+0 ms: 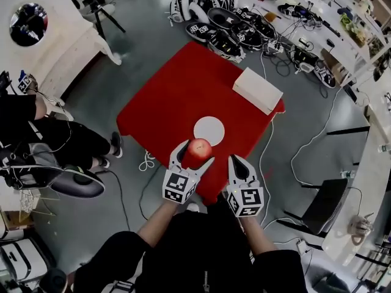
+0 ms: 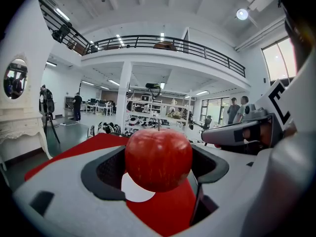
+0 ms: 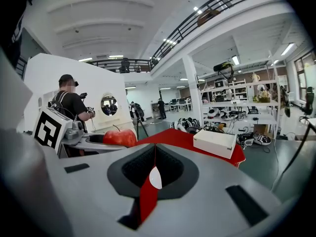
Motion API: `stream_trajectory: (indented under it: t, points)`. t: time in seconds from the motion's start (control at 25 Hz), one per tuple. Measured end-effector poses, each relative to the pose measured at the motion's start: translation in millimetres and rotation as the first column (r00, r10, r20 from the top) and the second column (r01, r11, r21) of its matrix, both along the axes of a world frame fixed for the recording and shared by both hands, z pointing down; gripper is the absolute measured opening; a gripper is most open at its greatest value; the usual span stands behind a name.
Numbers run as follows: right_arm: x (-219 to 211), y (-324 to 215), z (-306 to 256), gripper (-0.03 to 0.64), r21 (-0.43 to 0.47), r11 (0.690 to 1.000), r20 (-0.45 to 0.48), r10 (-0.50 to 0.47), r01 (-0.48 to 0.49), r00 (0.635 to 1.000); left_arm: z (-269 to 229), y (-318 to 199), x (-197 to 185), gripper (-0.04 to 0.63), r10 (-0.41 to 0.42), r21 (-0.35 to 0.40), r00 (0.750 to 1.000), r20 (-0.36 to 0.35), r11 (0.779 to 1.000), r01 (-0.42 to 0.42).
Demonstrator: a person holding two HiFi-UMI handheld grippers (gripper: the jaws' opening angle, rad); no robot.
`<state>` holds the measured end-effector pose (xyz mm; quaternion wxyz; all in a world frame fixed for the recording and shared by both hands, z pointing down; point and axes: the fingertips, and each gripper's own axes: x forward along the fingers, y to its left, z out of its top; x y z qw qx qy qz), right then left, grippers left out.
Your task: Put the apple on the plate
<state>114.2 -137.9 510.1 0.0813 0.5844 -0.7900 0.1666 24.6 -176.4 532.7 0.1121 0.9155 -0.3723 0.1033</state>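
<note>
A red apple (image 1: 198, 151) (image 2: 158, 158) sits between the jaws of my left gripper (image 1: 195, 154), which is shut on it and holds it above the near edge of the red table (image 1: 171, 96). The white round plate (image 1: 209, 130) lies on the table just beyond the apple. In the left gripper view part of the plate (image 2: 134, 194) shows under the apple. My right gripper (image 1: 240, 162) hangs beside the left one, to its right, shut with nothing in it. Through the right gripper's narrow slit a sliver of plate (image 3: 155, 178) shows, and the apple (image 3: 118, 137) shows at the left.
A white box (image 1: 258, 89) (image 3: 215, 143) lies at the table's far right corner. Gear and cables (image 1: 232, 29) cover the floor beyond the table. A seated person (image 1: 36, 133) is at the left, near a white cabinet (image 1: 43, 35).
</note>
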Motion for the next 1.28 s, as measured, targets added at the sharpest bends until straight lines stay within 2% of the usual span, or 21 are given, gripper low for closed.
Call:
stream_trajectory:
  t: [0.4, 0.72, 1.08, 1.28]
  points:
    - [14, -60, 2, 0.012, -0.017, 0.994, 0.026, -0.110, 0.110, 0.994, -1, -49, 17, 0.400, -0.076, -0.015, 0.997, 0.033, 0.997, 0.076]
    - [3, -89, 11, 0.012, -0.046, 0.984, 0.014, -0.172, 0.173, 0.985, 0, -77, 5, 0.400, -0.118, -0.017, 0.992, 0.032, 0.993, 0.119]
    - [-12, -111, 8, 0.012, -0.047, 0.989, 0.009, -0.137, 0.137, 0.991, 1, -104, -7, 0.400, -0.088, -0.014, 0.996, 0.018, 0.996, 0.088]
    - [-5, -111, 15, 0.012, -0.061, 0.991, 0.001, -0.121, 0.121, 0.993, 5, -111, 1, 0.400, -0.064, 0.006, 0.998, 0.008, 0.998, 0.064]
